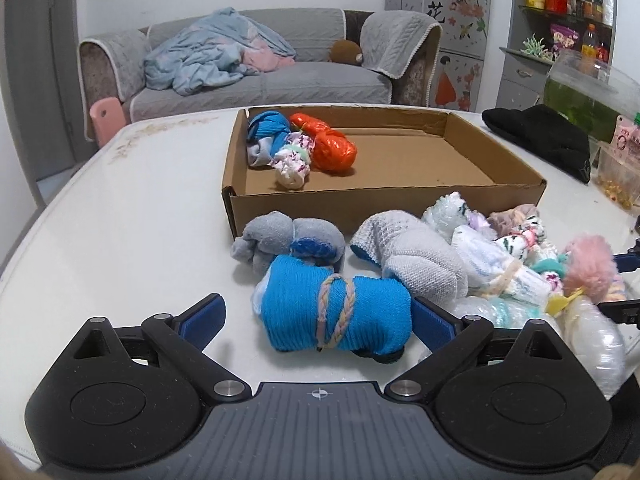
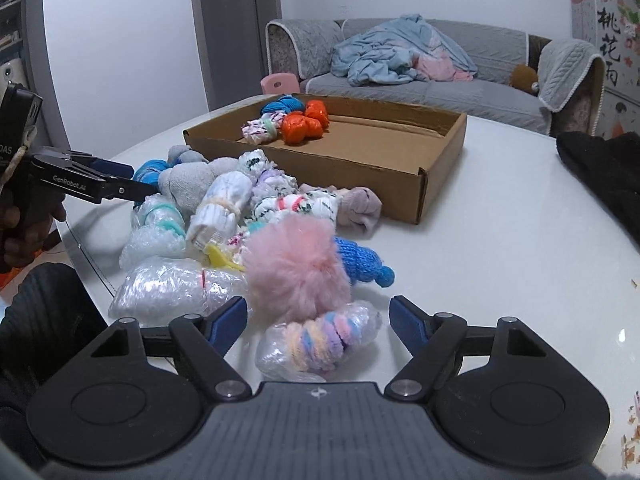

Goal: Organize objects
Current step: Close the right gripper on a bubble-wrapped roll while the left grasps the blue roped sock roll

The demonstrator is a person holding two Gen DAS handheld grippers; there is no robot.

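A cardboard box (image 1: 400, 190) stands on the white table and holds a blue bundle (image 1: 268, 128), an orange bundle (image 1: 332, 148) and a white patterned bundle (image 1: 292, 164). A pile of rolled socks and wrapped bundles lies in front of it. My left gripper (image 1: 318, 312) is open around a blue sock roll (image 1: 336, 316) tied with yarn. My right gripper (image 2: 316, 318) is open around a plastic-wrapped bundle (image 2: 320, 344) with a pastel band, just below a pink pompom (image 2: 294, 268). The left gripper also shows in the right wrist view (image 2: 120, 184).
A grey sock roll (image 1: 288, 240) and a light grey knit roll (image 1: 416, 256) lie by the box. A black cloth (image 1: 540, 136) and a glass tank (image 1: 592, 92) stand at the right. A sofa (image 1: 256, 64) is behind the table.
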